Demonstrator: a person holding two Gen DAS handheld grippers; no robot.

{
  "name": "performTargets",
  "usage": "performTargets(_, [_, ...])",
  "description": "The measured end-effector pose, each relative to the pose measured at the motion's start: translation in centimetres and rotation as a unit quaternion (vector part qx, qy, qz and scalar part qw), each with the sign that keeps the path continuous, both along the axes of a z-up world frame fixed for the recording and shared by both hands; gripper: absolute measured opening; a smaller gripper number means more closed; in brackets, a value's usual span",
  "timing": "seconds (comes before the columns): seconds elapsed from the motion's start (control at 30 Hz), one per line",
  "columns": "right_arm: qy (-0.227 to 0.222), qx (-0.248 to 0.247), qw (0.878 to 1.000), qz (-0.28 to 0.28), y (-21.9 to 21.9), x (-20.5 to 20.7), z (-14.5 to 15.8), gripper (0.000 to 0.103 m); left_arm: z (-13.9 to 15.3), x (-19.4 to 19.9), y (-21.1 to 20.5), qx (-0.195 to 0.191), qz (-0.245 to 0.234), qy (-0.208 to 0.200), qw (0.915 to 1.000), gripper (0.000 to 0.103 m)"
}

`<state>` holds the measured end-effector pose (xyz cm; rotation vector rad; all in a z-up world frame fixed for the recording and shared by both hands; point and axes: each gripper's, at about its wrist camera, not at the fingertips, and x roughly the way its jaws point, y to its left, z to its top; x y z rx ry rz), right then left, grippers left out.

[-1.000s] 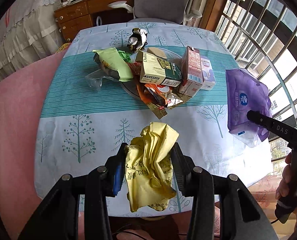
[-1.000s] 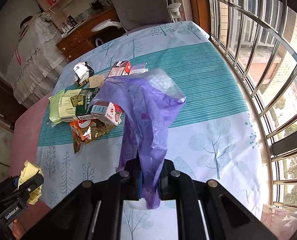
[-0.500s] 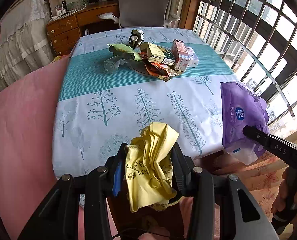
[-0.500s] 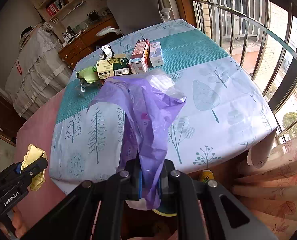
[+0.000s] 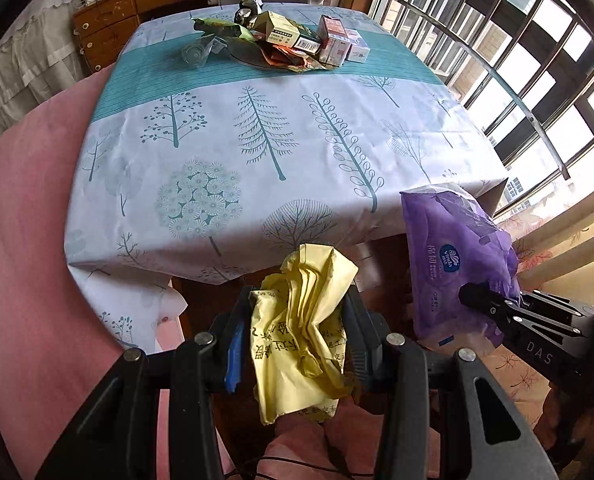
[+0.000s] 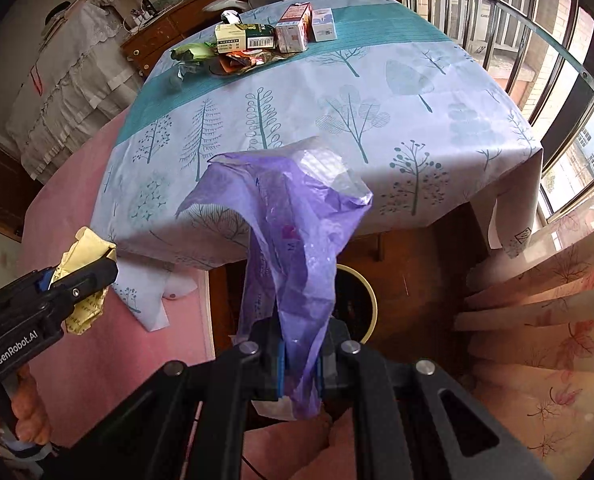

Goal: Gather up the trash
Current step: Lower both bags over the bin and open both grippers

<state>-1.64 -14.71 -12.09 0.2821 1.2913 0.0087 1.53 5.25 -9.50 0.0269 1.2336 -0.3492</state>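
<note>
Cartons and wrappers (image 5: 297, 40) are lying far across the tree-print table (image 5: 257, 140). Left tool (image 5: 297, 332) is pinching crumpled yellow paper (image 5: 301, 328); right tool (image 6: 301, 364) is pinching a purple plastic bag (image 6: 285, 240) above a round yellow-rimmed bin (image 6: 367, 300).

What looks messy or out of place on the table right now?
A heap of trash crowds the far end of the tree-print tablecloth: small cartons, a crumpled green wrapper and orange foil scraps, tumbled together, some tipped over.
</note>
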Motion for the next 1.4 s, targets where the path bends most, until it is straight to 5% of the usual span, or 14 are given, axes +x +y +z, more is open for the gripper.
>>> performTargets(0.17, [0.052,0.019,0.998,0.005,-0.4,-0.9,-6.1,0.010,-5.3,-1.4,-1.9,0.019,0.006,0.036,0.9992,0.041])
performTargets(0.7, [0.145,0.030,0.989,0.002,-2.2,-0.4,-31.8,0.010,-30.3,-0.7,-7.3,0.046,0.030,0.114,0.9919,0.042])
performTargets(0.97, [0.159,0.029,0.987,-0.005,-2.2,1.4,-39.4,0.013,-37.0,1.0,-7.9,0.055,0.041,0.118,0.9907,0.045])
performTargets(1.07, [0.162,0.034,0.986,-0.005,-2.0,2.1,-41.1,0.014,-38.0,1.7,-7.8,0.064,0.041,0.115,0.9905,0.054])
performTargets(1.13, [0.172,0.046,0.984,-0.005,-2.1,2.5,-42.2,0.021,-38.6,2.0,-7.4,0.073,0.049,0.120,0.9889,0.069])
performTargets(1.2, [0.180,0.046,0.983,-0.006,-2.0,2.8,-42.7,0.056,-39.0,2.5,-6.6,0.075,0.061,0.126,0.9873,0.100])
performTargets(1.27, [0.174,0.043,0.984,-0.004,-1.9,2.8,-42.7,0.071,-39.1,2.8,-5.9,0.076,0.068,0.125,0.9869,0.102])
performTargets(1.4, [0.163,0.039,0.986,-0.007,-2.0,2.7,-42.2,0.071,-38.7,3.0,-5.4,0.086,0.065,0.118,0.9873,0.102])
